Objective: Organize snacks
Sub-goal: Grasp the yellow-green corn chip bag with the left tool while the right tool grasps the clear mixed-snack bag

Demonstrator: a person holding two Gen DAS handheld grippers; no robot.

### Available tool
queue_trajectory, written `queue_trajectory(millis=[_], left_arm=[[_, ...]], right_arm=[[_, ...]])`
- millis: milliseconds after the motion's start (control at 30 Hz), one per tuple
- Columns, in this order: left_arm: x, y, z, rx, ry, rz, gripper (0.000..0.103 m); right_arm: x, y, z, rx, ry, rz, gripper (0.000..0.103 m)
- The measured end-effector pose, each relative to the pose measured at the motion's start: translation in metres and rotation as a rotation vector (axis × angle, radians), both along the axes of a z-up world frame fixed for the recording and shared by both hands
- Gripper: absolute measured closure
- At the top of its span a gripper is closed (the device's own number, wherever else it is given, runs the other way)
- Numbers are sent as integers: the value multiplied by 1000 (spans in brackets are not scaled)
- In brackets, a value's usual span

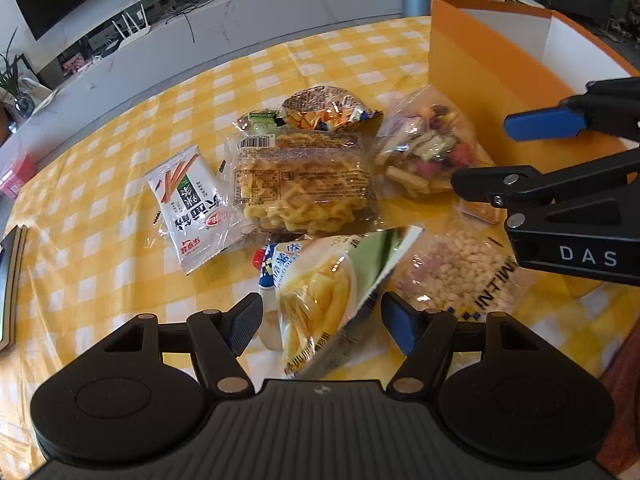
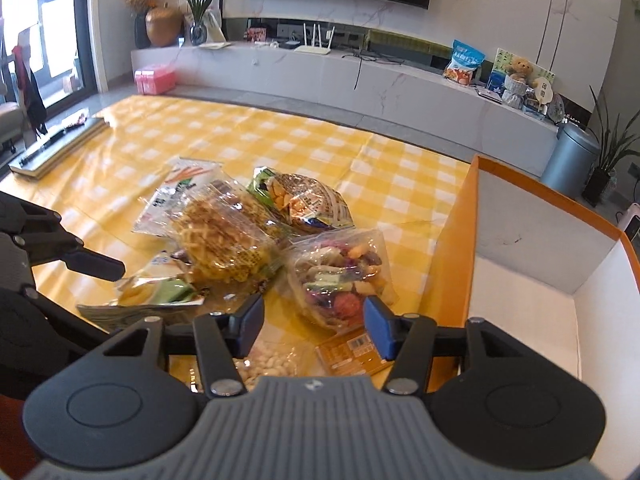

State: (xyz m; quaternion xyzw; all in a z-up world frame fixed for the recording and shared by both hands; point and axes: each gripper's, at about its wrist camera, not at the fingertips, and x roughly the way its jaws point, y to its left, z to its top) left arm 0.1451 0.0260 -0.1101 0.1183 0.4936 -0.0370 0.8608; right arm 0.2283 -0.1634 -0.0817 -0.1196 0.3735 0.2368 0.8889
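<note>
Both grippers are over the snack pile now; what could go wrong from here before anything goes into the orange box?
1. The left gripper has its jaws open around the tilted chip bag; closing hard may crush the chips, or the slick film may slip.
2. The right gripper is close by, so the two could collide.
3. The bags overlap: pulling one may drag the mixed snack bag or the noodle pack along, short of the orange box.

Snack packets (image 1: 308,176) lie left of the box (image 1: 480,76), perhaps touching.
</note>
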Motion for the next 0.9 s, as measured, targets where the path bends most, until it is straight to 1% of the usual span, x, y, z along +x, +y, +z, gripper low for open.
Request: queue_trajectory(millis=[33,67,100,133,167,200,267,367,500,600,633,700,833,900], left_arm=[[1,-1,-2,7,-2,-4,23],[1,-1,-3,8,-3,-12,23],[2,-2,-4,11,-2,-17,23],[3,-2,-5,14,-2,-21,23],[3,-1,-5,12,-4,-23,27],[2,-1,-5,1,-12,-26,36],[1,4,-2,-16,-12,-12,44],[-2,12,5,-37,-53,22,54],[-7,26,20,-120,-91,76,60],[-8,36,31,-199,-103,117,62],[-7,39,33,-214,-103,121,62],[-6,42,36,-232,-105,128,62],[-3,45,32,-253,-93,137,62],[-2,45,30,-256,-90,141,62]], right_arm=[[3,2,-1,-11,-5,-3,43],[5,4,-3,-27,-16,-4,35],[6,8,-4,-46,-25,-12,32],[7,11,-5,-61,-31,-21,31],[8,15,-7,-68,-34,-27,31],[9,18,-8,-72,-35,-29,31],[11,24,-11,-90,-47,-43,29],[13,32,-16,-129,-81,-62,29],[15,41,-23,-167,-123,-94,29],[17,49,-30,-173,-114,-82,29],[18,52,-33,-186,-119,-75,29],[20,58,-40,-226,-134,-74,29],[31,60,-50,-248,-120,-96,27],[34,60,-53,-252,-115,-108,21]])
